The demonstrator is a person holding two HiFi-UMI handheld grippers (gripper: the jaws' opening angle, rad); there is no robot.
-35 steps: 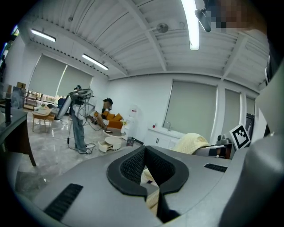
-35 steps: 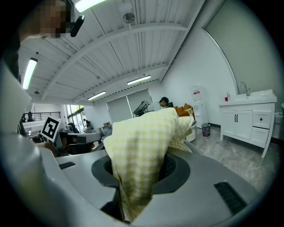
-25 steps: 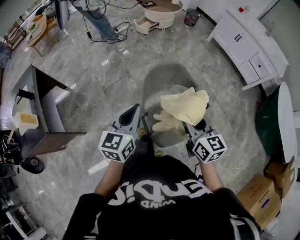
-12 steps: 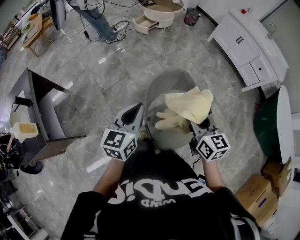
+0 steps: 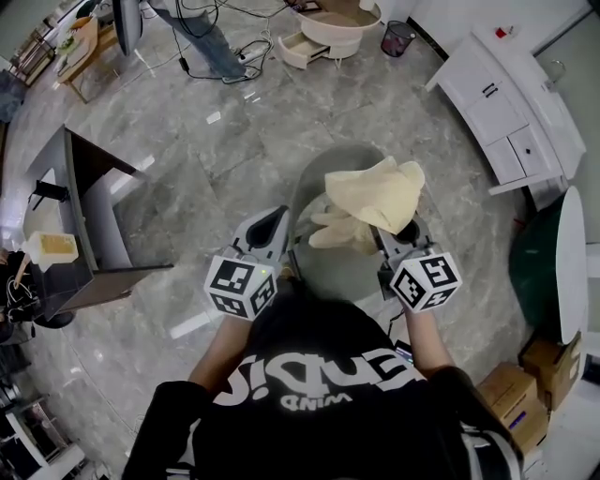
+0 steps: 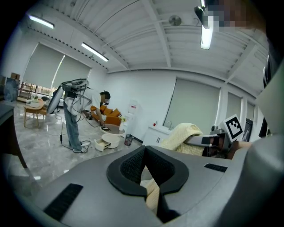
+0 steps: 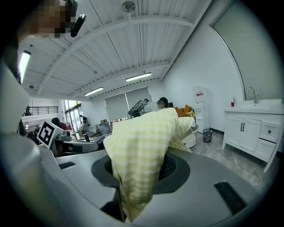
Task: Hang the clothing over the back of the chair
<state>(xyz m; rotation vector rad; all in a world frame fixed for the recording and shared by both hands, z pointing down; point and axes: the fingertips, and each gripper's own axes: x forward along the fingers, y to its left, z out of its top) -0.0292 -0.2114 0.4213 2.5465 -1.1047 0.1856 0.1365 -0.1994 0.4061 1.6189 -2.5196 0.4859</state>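
The pale yellow checked clothing (image 5: 373, 195) hangs bunched above the grey shell chair (image 5: 323, 173), which stands on the floor right in front of me. My right gripper (image 5: 398, 236) is shut on the clothing, and in the right gripper view the clothing (image 7: 140, 150) drapes over both jaws and hides the pads. My left gripper (image 5: 270, 225) is level with it at the chair's left rim. Its jaws are shut, and a strip of the clothing (image 6: 151, 196) shows pinched between them. The rest of the clothing (image 6: 184, 136) rises to the right.
A dark desk (image 5: 84, 202) stands to the left and a white cabinet (image 5: 506, 89) at the upper right. Cardboard boxes (image 5: 530, 389) sit at the lower right. Far ahead a person (image 5: 202, 37) stands among cables near a round white table (image 5: 330, 26).
My right gripper has carried the clothing farther out over the chair. The left gripper has shifted forward a little. Both grips are unchanged.
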